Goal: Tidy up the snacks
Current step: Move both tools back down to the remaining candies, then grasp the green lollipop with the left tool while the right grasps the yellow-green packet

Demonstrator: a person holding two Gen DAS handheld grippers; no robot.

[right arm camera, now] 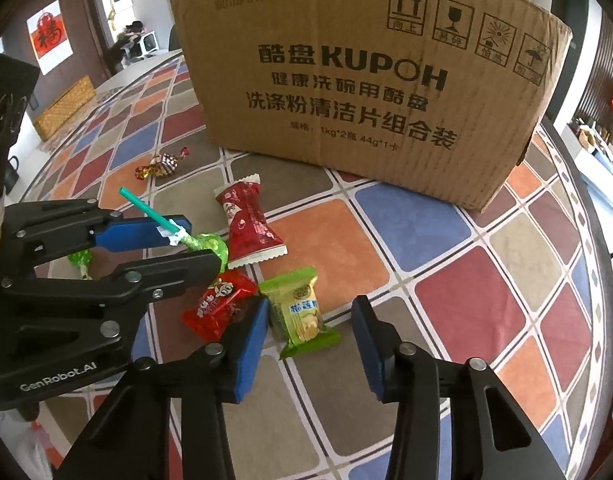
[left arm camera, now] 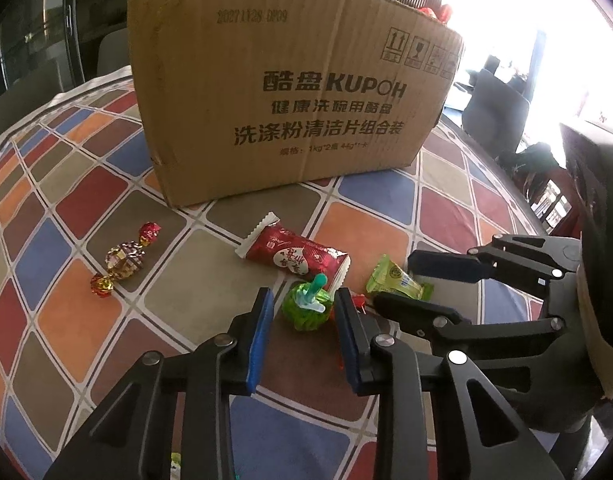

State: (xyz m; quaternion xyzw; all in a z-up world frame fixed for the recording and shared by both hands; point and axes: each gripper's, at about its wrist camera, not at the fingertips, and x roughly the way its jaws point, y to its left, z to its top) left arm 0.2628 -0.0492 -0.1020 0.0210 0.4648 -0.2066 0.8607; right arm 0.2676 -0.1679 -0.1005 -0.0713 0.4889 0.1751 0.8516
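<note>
The left gripper (left arm camera: 302, 316) straddles the green lollipop (left arm camera: 306, 308), jaws apart (not clamped); the right gripper (right arm camera: 310, 344) gapes around the green wafer pack (right arm camera: 302, 312) on the counter (right arm camera: 466, 280).

One cardboard box (right arm camera: 362, 92), upper centre of the frame. Two red snack packets (right arm camera: 248, 226) (right arm camera: 218, 306), mid-frame and lower left. One green snack packet (right arm camera: 300, 314), lower centre. One green lollipop (right arm camera: 208, 245), left of centre. One twist-wrapped foil candy (right arm camera: 162, 164), upper left. Two hand-held grippers (right arm camera: 310, 344) (right arm camera: 188, 242).
</note>
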